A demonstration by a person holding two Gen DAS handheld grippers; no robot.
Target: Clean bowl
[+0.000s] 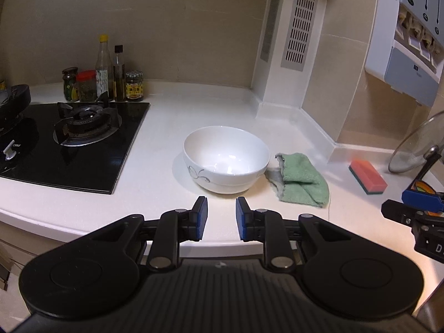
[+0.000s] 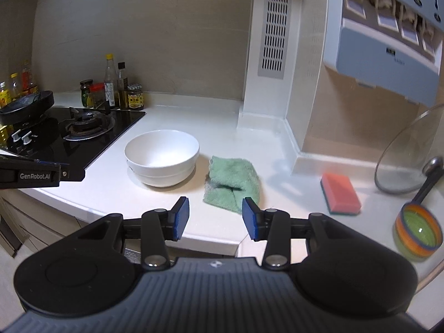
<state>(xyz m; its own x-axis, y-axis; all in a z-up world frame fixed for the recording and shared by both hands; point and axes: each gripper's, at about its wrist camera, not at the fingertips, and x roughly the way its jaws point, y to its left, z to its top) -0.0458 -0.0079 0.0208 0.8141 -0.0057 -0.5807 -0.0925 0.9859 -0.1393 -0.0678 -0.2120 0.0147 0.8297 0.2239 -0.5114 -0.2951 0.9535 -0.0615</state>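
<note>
A white bowl point(image 1: 226, 158) with a grey flower mark stands upright and empty on the white counter point(image 1: 155, 149); it also shows in the right wrist view point(image 2: 161, 157). A folded green cloth point(image 1: 301, 179) lies just right of it, and shows in the right wrist view point(image 2: 233, 183). An orange sponge point(image 1: 367, 176) with a dark green base lies further right point(image 2: 340, 194). My left gripper point(image 1: 221, 215) is open and empty, just in front of the bowl. My right gripper point(image 2: 216, 216) is open and empty, in front of the cloth.
A black gas hob point(image 1: 72, 138) lies left of the bowl, with jars and bottles point(image 1: 106, 83) behind it. A glass pot lid point(image 2: 410, 152) leans on the right wall. A striped small pan point(image 2: 419, 230) sits at the right. The counter's front edge point(image 2: 111, 216) is near.
</note>
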